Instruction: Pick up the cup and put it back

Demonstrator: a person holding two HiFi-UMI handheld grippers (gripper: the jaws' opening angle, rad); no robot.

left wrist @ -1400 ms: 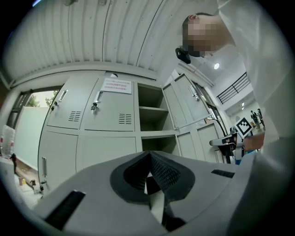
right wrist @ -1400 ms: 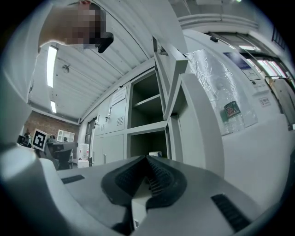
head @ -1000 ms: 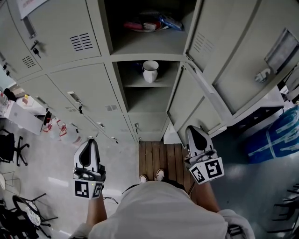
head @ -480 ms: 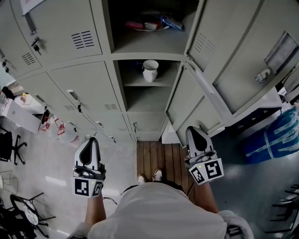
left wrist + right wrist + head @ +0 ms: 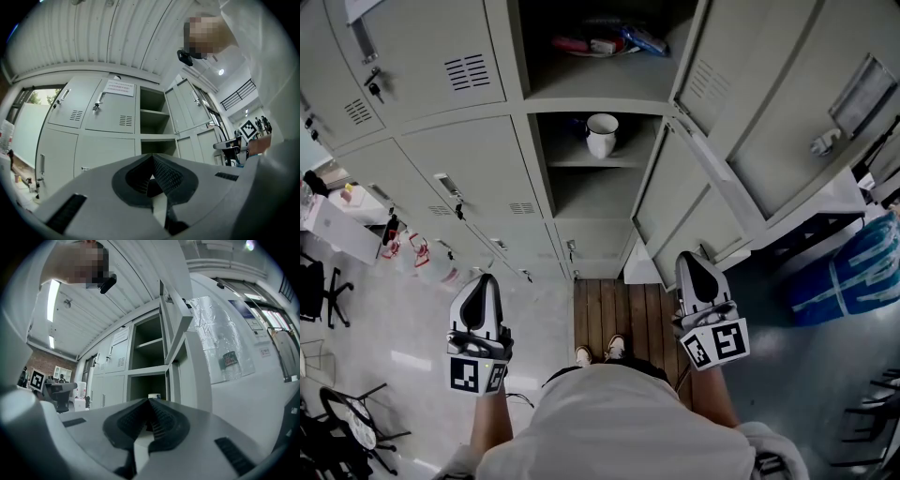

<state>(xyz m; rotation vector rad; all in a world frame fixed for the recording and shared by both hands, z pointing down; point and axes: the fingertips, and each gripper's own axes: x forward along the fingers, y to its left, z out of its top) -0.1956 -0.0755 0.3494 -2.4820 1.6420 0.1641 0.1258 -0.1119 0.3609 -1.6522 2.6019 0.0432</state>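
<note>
Head view: cup (image 5: 602, 136) upright on open locker shelf (image 5: 574, 161), well apart from my left gripper (image 5: 484, 281) and right gripper (image 5: 690, 261). Left gripper view: jaws closed, holding nothing. Right gripper view: jaws closed, empty; cup shows far beyond the tips.

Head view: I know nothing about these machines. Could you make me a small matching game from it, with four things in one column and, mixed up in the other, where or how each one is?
Things:
1. cup
2. colourful packets
3. wooden boards
4. left claw

Place or state:
A. under the person's shoes
B. shut, nothing in it
C. on the shelf of the middle open locker
D. inside the top open locker

Pairs: 1-C, 2-D, 3-A, 4-B.
</note>
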